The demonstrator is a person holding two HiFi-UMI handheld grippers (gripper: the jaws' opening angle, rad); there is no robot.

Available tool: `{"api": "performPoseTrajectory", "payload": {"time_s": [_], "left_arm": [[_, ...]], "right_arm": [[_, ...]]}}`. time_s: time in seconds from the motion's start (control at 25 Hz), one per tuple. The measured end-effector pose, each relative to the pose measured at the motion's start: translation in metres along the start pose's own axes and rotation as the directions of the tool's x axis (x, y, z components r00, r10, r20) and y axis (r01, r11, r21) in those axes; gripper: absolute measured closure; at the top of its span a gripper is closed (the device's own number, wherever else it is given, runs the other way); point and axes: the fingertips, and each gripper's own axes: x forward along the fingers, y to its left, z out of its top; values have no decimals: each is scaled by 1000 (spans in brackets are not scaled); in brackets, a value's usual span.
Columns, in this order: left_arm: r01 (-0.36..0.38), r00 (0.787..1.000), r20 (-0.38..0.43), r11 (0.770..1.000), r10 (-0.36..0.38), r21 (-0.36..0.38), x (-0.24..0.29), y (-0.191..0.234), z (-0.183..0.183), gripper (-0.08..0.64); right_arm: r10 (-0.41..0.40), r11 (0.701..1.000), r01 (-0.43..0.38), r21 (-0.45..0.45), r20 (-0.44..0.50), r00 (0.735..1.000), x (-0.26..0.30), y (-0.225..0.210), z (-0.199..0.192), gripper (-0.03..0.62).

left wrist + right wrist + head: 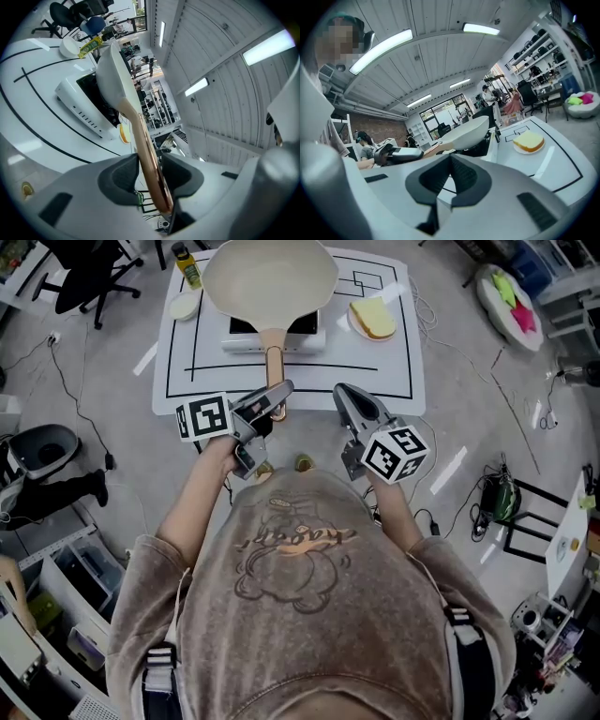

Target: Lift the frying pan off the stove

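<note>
While the cream round frying pan [270, 277] is sitting on the white stove [305, 339], the left gripper [274, 401] is pinching its wooden handle [274, 367]; the right gripper [345, 395], jaws pressed together, is holding nothing; the lift itself is remaining

The pan [270, 277] is over the stove [274, 337] mid-bench [375, 371]; bowl [185, 306] and bottle [189, 268] lie left, bread [375, 317] on a plate [352, 324] right.
</note>
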Motion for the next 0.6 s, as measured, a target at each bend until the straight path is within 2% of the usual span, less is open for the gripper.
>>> {"api": "performPoseTrajectory", "payload": {"time_s": [0.16, 0.36, 0.48, 0.6], "left_arm": [[4, 1000, 2, 1000, -4, -10, 0, 0, 0, 413], [1, 1000, 0, 1000, -1, -8, 0, 0, -1, 413], [0, 1000, 0, 1000, 0, -1, 0, 0, -1, 413], [0, 1000, -1, 1000, 0, 1, 1, -1, -1, 413]], "right_arm": [[25, 999, -25, 24, 8, 1000, 2, 0, 3, 600], [43, 998, -44, 33, 30, 999, 5, 0, 8, 526], [82, 994, -85, 71, 46, 996, 9, 2, 12, 425], [164, 966, -173, 191, 64, 984, 18, 6, 16, 276]]}}
